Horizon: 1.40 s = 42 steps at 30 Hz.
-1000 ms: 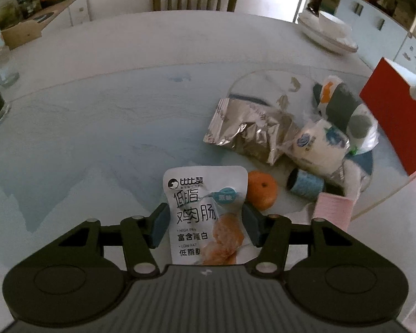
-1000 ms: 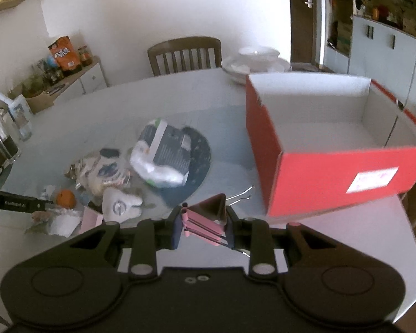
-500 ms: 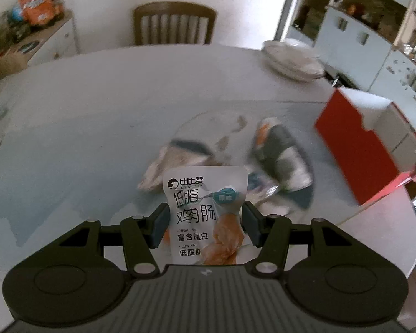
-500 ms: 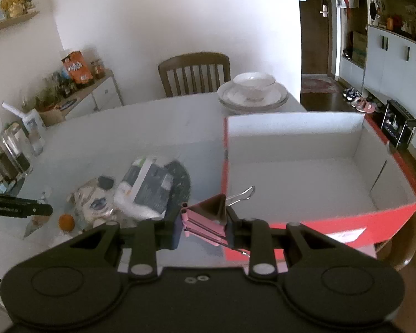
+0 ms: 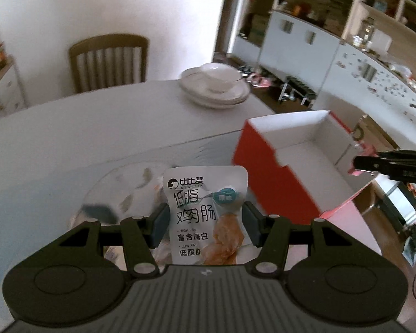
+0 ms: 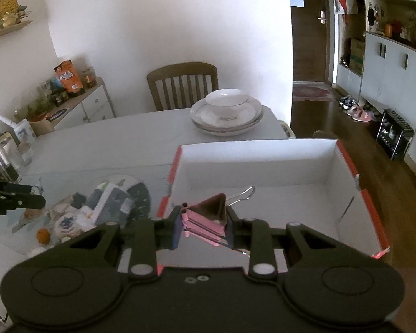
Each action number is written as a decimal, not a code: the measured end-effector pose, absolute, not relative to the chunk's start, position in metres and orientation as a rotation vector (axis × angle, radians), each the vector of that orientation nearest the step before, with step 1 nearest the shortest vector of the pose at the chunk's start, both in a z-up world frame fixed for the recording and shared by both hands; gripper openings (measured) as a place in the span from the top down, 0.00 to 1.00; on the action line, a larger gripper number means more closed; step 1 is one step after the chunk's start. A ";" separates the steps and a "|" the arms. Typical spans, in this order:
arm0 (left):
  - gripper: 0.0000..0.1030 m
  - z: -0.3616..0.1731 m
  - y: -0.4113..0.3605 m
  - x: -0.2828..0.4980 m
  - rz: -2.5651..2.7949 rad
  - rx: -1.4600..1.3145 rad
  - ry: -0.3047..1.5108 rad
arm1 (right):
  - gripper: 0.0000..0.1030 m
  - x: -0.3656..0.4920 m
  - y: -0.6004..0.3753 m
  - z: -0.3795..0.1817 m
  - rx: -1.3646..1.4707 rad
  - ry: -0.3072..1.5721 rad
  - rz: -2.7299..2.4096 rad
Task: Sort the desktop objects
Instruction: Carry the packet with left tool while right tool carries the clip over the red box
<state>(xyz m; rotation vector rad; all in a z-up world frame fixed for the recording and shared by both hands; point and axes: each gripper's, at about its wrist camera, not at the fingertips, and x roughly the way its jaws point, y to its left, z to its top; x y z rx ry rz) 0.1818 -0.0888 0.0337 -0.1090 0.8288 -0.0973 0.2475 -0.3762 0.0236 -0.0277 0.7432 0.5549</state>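
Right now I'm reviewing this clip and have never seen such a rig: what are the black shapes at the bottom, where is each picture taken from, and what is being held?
The black shapes are two hand-held grippers carried by a person; no robot arm is involved. Each picture comes from a fisheye camera on one gripper, looking along its fingers.

In the left wrist view, the left gripper holds a white snack pouch with Chinese print above the round grey table.

In the right wrist view, the right gripper is shut on a pink binder clip with wire handles, over the open red cardboard box with a white inside.

Still lying on the table: a heap of packets, a small orange fruit, and stacked white plates with a bowl.
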 end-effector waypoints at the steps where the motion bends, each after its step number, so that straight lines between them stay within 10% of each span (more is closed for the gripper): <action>1: 0.46 0.036 -0.095 0.187 -0.108 -0.100 0.825 | 0.71 0.251 -0.379 0.024 -0.031 0.741 0.553; 42: 0.46 -0.026 -0.276 0.362 -0.386 0.153 0.976 | 0.71 0.335 -0.429 -0.037 -0.171 0.891 0.515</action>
